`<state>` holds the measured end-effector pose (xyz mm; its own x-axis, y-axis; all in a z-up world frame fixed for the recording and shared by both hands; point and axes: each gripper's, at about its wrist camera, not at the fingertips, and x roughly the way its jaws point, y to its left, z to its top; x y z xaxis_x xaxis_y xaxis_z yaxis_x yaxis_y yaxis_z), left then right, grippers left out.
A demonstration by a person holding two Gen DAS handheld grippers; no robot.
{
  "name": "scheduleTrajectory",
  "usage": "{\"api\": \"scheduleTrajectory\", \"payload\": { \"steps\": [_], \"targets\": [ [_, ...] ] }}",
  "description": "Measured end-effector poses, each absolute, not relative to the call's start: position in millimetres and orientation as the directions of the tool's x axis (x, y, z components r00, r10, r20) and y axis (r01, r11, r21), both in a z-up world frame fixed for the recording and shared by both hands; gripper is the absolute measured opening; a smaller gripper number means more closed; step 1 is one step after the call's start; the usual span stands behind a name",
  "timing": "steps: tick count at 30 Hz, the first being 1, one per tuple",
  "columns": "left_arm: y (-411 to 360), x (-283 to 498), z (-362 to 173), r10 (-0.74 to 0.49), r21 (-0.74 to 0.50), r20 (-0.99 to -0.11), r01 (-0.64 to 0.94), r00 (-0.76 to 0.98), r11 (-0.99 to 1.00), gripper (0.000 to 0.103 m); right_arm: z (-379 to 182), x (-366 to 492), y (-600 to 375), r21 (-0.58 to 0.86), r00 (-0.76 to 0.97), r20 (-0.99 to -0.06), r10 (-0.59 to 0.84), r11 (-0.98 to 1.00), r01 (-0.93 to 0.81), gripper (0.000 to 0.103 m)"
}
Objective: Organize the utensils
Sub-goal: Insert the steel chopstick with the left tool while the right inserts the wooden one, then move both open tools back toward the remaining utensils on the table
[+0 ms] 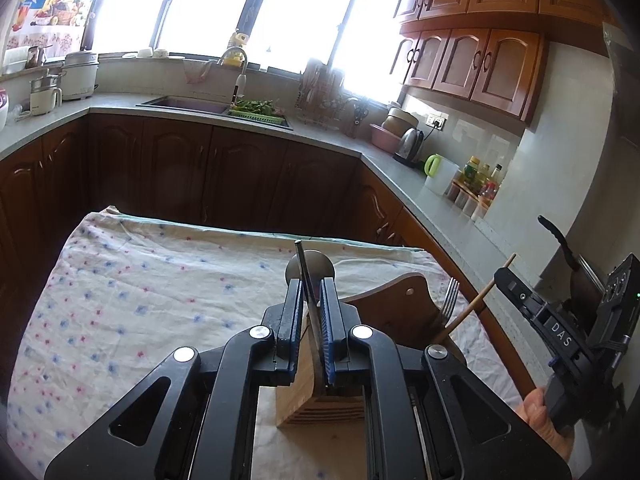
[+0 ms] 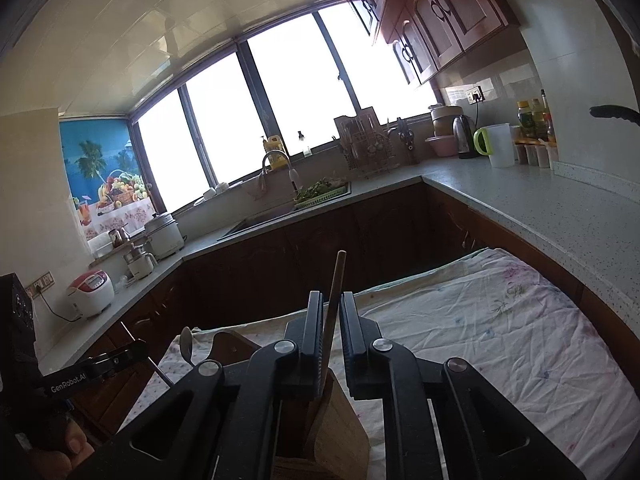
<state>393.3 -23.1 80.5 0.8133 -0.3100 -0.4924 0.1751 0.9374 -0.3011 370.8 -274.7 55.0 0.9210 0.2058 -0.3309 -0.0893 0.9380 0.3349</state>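
A wooden utensil block (image 1: 320,400) stands on the cloth-covered table (image 1: 140,280), right under both grippers. My left gripper (image 1: 310,284) is shut on a metal spoon (image 1: 306,276), its handle running down into the block. A fork (image 1: 448,300) stands in the block's right side. My right gripper (image 2: 331,298) is nearly shut around a wooden chopstick (image 2: 334,300) that stands in the block (image 2: 336,432); the chopstick also shows in the left wrist view (image 1: 476,304). The spoon also shows at the left of the right wrist view (image 2: 186,344).
A dark wooden board (image 1: 404,304) stands behind the block. Kitchen counters (image 2: 560,216) wrap around the table, with a sink (image 1: 188,104), kettle (image 1: 410,142), jug (image 2: 498,144) and rice cookers (image 2: 90,292).
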Motion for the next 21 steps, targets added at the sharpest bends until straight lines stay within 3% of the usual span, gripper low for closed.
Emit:
{"api": "scheduleTrajectory", "payload": {
  "steps": [2,3,6,8,9,21],
  "targets": [
    [-21,388,82,-0.308,-0.305,-0.490,0.171,0.816,0.937,0.035,58,366,-278,0.358,0.920,-0.322,0.224,0.928,-0.101,0.048],
    [-20,385,84,-0.302,-0.303,-0.486,0.167,0.820,0.938,0.041,60,362,-280,0.366,0.922,-0.313,0.229,0.925,-0.105,0.067],
    [-15,373,88,-0.297,-0.305,-0.483,0.160,0.824,0.939,0.066,66,351,-283,0.378,0.920,-0.309,0.240,0.919,-0.112,0.076],
    [-10,362,89,-0.275,-0.296,-0.484,0.140,0.830,0.945,0.083,67,343,-288,0.407,0.910,-0.323,0.259,0.906,-0.113,0.094],
    [-7,356,89,-0.268,-0.293,-0.485,0.134,0.833,0.947,0.084,67,337,-291,0.422,0.908,-0.323,0.267,0.900,-0.114,0.103],
    [20,278,57,-0.248,-0.292,-0.581,0.085,0.775,0.953,0.085,41,261,-301,0.446,0.852,-0.418,0.315,0.888,-0.110,0.103]
  ]
}}
